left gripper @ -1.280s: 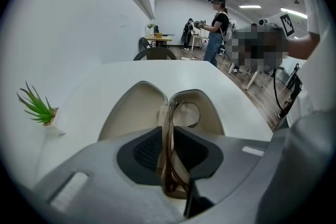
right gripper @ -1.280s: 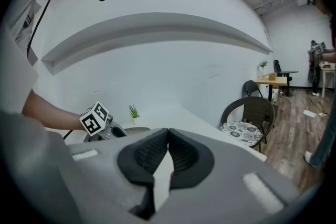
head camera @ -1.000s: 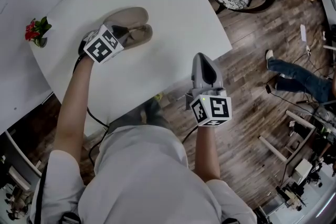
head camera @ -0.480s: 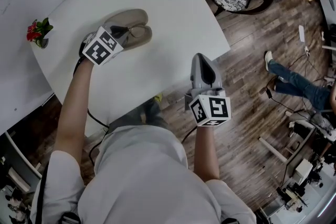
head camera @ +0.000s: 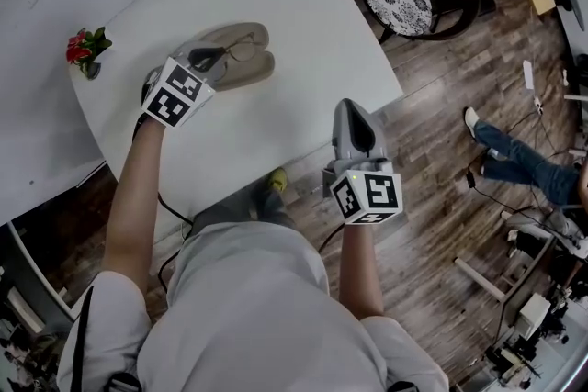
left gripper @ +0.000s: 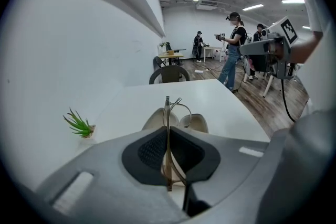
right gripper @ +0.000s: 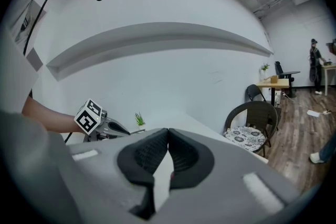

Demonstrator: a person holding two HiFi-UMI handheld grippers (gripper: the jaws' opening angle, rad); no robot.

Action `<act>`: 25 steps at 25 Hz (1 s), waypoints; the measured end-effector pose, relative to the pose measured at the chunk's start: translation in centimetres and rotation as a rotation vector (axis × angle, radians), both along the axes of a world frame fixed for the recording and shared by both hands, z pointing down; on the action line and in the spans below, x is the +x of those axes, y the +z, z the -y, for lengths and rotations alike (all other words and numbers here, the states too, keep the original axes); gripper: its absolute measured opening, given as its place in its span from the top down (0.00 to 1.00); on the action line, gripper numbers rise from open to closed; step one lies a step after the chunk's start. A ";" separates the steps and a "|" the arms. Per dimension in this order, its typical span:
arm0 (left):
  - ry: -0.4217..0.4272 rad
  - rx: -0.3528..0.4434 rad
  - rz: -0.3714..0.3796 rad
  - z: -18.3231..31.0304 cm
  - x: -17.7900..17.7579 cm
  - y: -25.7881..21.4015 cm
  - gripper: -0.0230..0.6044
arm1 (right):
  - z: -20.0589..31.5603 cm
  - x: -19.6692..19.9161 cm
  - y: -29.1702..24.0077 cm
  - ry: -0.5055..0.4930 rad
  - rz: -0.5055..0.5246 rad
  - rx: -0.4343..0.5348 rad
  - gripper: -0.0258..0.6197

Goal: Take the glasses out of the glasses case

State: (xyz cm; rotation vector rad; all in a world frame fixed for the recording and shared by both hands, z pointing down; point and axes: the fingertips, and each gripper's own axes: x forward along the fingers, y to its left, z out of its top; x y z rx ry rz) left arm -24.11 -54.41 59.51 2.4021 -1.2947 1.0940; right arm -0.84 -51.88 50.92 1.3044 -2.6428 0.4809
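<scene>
Gripping: left hand-held gripper (left gripper: 168,136) pinched thin wire-rimmed glasses (left gripper: 167,107).
Case: beige oval glasses case (head camera: 257,67) lay open.
Right hand-held gripper (right gripper: 168,136): was closed, empty.

The beige glasses case (head camera: 246,69) lies open on the white table (head camera: 303,32), both halves facing up, well in from the near edge. The thin wire-framed glasses (left gripper: 167,113) stand edge-up over it, pinched in the left gripper (left gripper: 168,136).

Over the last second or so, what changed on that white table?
The left gripper, shut on the glasses, has lifted them: their wire frame now shows above the open glasses case, where before only the gripper's tip showed. The case is still open on the table, and the right gripper stays shut and empty at the table's edge.
</scene>
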 end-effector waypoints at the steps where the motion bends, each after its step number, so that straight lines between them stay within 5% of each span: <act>1: -0.012 0.017 -0.002 -0.4 -0.1 -0.7 0.93 | -0.3 -0.1 -0.2 -0.006 0.003 0.005 0.96; 9: -0.139 0.151 -0.086 -3.6 -1.0 -6.0 0.93 | -2.7 -0.6 -2.3 -0.040 0.035 0.044 0.96; 25: -0.343 0.521 -0.115 -13.5 -1.8 -18.9 0.93 | -7.3 -0.4 -7.4 -0.115 0.091 0.128 0.96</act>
